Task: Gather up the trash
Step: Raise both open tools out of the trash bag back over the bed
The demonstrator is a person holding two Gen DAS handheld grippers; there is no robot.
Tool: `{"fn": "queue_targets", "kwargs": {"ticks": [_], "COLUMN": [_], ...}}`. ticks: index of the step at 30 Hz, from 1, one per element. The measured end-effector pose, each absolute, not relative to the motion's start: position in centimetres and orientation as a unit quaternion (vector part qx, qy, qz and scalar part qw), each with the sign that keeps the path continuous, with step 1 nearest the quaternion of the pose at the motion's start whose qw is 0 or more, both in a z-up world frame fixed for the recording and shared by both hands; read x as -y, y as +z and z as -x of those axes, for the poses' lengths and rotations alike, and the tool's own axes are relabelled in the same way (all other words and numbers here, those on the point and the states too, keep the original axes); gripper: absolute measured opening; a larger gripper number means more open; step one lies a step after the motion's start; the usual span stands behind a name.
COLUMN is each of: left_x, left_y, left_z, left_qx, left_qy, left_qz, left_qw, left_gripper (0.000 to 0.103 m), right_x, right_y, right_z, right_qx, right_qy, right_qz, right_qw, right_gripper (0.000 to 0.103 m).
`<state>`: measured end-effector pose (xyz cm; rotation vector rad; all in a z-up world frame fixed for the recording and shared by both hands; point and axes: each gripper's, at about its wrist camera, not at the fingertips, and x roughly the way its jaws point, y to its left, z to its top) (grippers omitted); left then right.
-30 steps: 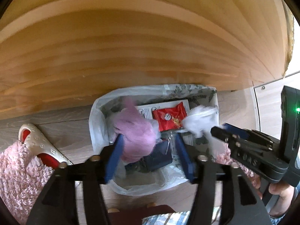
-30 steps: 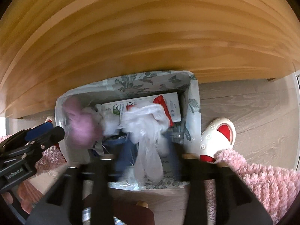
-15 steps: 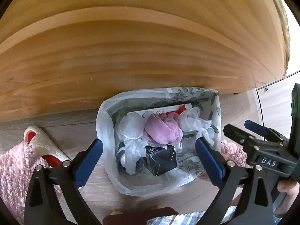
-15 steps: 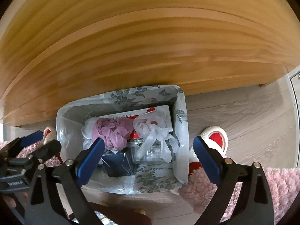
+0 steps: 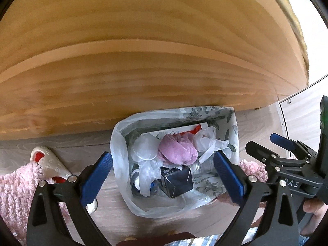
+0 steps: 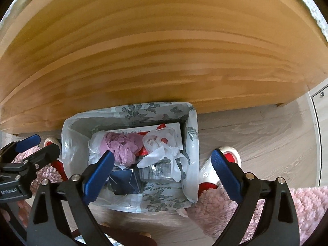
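- Both tools gape empty: left tool [image 5: 163, 176], right tool [image 6: 162, 173].
- Bin [image 5: 121, 143] sits below them; pink rag [image 5: 177, 150] and plastic bag [image 6: 164, 149] lie inside.
- Drop seems finished; lift straight up, clear of the liner, and seek remaining trash.

wooden furniture panel [image 5: 143, 71] standing behind, filling upper view | pink fluffy rug [image 6: 303, 209] lying on grey wood floor [image 6: 256, 135] | white-and-red slipper [image 5: 51, 164] resting at rug edge
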<state>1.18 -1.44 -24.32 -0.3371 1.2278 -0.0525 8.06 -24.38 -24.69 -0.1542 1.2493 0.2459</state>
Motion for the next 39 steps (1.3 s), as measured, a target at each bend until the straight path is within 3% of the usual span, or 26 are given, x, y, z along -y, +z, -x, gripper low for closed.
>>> {"fn": "queue_targets", "kwargs": {"ticks": [14, 39], "left_x": [1.4, 0.6], "left_y": [-20.7, -9.1], "left_z": [0.0, 2.4], "left_qx": [-0.521, -0.357], "left_qy": [-0.026, -0.040], "left_qz": [0.125, 0.068], "left_qw": [0.844, 0.931], "left_gripper": [0.096, 0.096], "right_x": [25.0, 27.9], "right_y": [-20.7, -10.0], "right_z": [-7.0, -5.2], "right_qx": [-0.515, -0.342], "right_qy": [0.109, 0.099], "right_qz": [0.060, 0.021], "right_qw": [0.848, 0.934], "right_gripper": [0.091, 0.091]}}
